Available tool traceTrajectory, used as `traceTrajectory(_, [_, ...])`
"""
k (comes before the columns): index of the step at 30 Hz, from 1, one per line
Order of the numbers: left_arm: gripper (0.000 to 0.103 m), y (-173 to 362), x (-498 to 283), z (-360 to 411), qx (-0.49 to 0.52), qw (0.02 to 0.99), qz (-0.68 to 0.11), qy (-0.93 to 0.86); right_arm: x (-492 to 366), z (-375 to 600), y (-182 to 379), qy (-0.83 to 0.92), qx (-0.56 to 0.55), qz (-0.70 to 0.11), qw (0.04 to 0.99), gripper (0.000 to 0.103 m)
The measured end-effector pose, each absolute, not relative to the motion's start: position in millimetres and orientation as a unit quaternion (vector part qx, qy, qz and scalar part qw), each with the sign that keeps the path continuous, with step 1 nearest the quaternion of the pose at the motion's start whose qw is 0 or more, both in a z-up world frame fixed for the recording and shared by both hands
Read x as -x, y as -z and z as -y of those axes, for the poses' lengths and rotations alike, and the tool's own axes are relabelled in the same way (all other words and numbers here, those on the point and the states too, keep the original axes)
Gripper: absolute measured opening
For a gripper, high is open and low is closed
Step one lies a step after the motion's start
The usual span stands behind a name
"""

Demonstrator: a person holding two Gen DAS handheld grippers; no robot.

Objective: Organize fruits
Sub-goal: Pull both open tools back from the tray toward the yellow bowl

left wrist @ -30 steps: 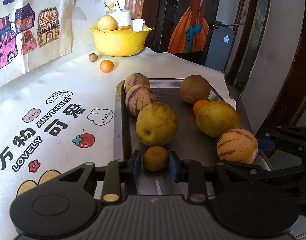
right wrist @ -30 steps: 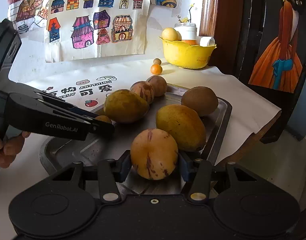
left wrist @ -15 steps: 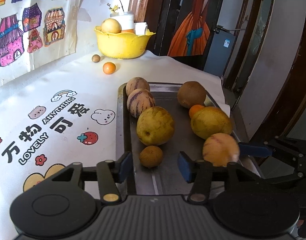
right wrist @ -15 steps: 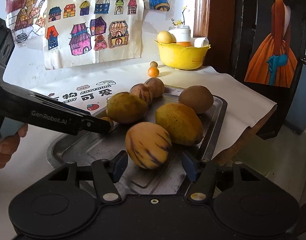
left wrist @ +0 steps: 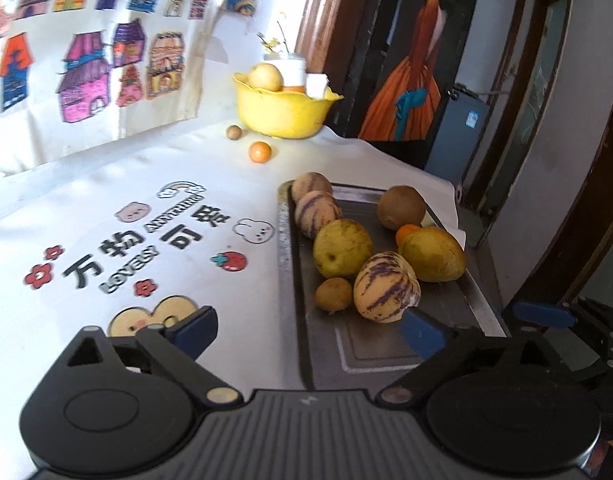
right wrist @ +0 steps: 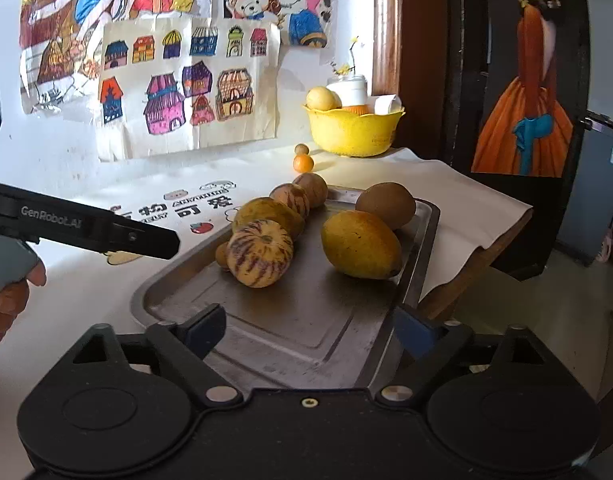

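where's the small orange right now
In the left wrist view the small orange sits on the white cloth beyond the tray, just before the yellow bowl, beside a small brown fruit.

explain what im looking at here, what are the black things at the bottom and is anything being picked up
There is no robot. A person holds a two-finger gripper in each hand, and each carries a fisheye camera looking along its fingers, so the black shapes at the bottom are the grippers themselves.

The left wrist view shows the left gripper; the right wrist view shows the right gripper, with the left one and the person's hand at its left edge.

A metal tray on a white printed tablecloth holds fruit: striped melons, including the nearest one, yellow mangoes, a brown round fruit and a small brown one. Behind sit a yellow bowl and a small orange.

Nothing is held: both grippers' jaws are opening, with nothing between them.
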State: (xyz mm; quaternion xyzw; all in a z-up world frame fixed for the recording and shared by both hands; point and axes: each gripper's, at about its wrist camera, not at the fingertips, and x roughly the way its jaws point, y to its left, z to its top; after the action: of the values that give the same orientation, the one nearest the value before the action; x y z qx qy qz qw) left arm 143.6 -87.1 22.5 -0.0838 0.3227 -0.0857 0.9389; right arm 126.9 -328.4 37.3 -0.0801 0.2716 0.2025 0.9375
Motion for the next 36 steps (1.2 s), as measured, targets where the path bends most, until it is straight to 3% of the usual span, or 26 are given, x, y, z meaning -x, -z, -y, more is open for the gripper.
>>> traceTrajectory(6, [0.102,-18.5,-121.2,69.9,0.076,0.942,-0.32,0.067,-99.9,321.0,-36.7,-0.185,0.044,-0.259,0.947,0.102])
traceTrajectory(13, [0.102,-10.0,-96.7,50.5,0.083,0.942,-0.322,0.043,-67.4,303.2,-37.9,-0.168,-0.017,-0.261,0.95,0.102])
traceTrajectory(36, [0.103,1.5,-68.2,-58.4,0.139,0.931,-0.324,-0.091,-53.5,213.6,-35.5,-0.27,0.032,-0.288,0.918,0.102])
